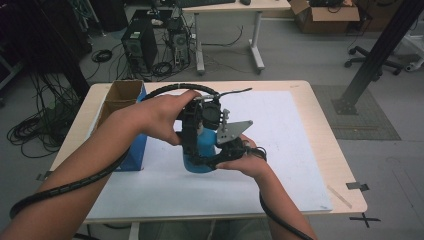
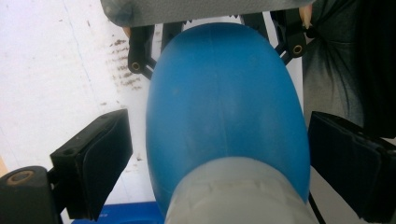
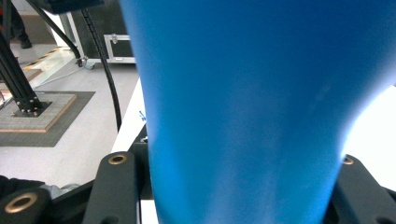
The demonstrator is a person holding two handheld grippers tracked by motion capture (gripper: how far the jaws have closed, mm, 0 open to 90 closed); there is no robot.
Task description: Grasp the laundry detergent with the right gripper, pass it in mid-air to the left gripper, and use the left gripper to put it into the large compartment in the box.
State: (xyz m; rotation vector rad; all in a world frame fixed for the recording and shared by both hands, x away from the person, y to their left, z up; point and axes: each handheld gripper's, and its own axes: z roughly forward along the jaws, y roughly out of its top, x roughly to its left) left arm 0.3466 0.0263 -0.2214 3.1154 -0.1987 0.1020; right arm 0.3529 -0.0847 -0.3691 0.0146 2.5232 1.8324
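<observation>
Blue bottle point(image 1: 204, 150) upright on the white mat point(image 1: 280, 150), near the table's middle, just right of the blue box point(image 1: 131, 150). Right gripper point(image 1: 226, 156) clamped low on the bottle's body, jaws pressed to both sides. Left gripper point(image 1: 196, 131) over the top from the left, its pads point(image 2: 100, 154) spread either side of the whitish cap point(image 2: 238, 196), apparently not yet touching, though hard to tell for sure.

Right claw point(image 3: 243, 196) clamps the blue bottle point(image 3: 247, 102) between its jaws
</observation>
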